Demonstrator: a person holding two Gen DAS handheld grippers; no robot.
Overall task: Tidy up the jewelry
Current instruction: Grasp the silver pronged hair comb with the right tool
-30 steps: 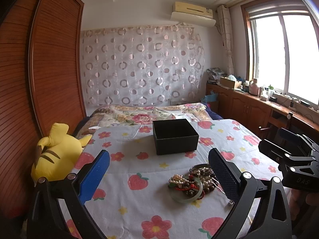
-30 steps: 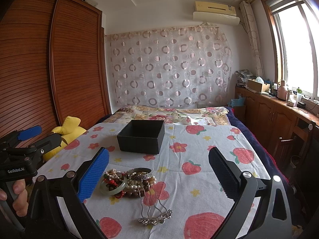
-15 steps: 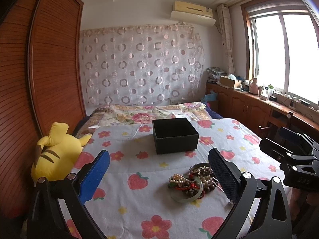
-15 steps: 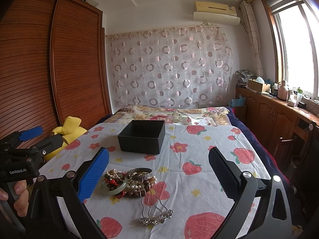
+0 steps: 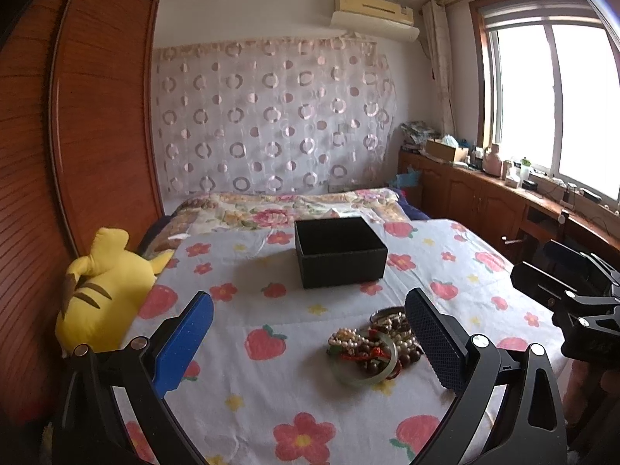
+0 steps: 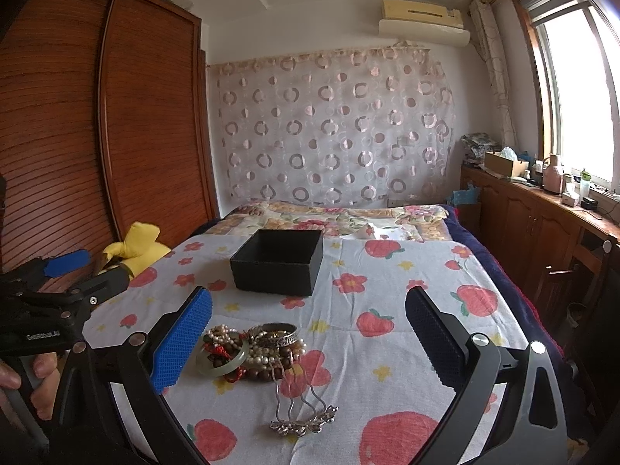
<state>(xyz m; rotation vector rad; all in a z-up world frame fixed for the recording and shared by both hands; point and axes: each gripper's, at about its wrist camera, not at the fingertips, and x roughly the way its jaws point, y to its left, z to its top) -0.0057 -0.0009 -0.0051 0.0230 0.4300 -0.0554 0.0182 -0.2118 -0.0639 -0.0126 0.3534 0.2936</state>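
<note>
A heap of jewelry (image 5: 372, 347) lies on the flowered bedsheet: pearl strands, brown bead bracelets, a green jade bangle (image 6: 221, 362), a silver bangle (image 6: 279, 334). A silver hair comb (image 6: 300, 407) lies just in front of the heap. An open black box (image 5: 341, 252) stands behind it, also in the right wrist view (image 6: 277, 261). My left gripper (image 5: 310, 343) is open and empty, above the sheet, the heap by its right finger. My right gripper (image 6: 310, 343) is open and empty, the heap by its left finger.
A yellow plush toy (image 5: 102, 286) lies at the bed's left edge by the wooden wardrobe (image 5: 77, 155). A folded floral quilt (image 5: 286, 209) lies behind the box. Wooden cabinets (image 5: 484, 209) with clutter run under the window at the right.
</note>
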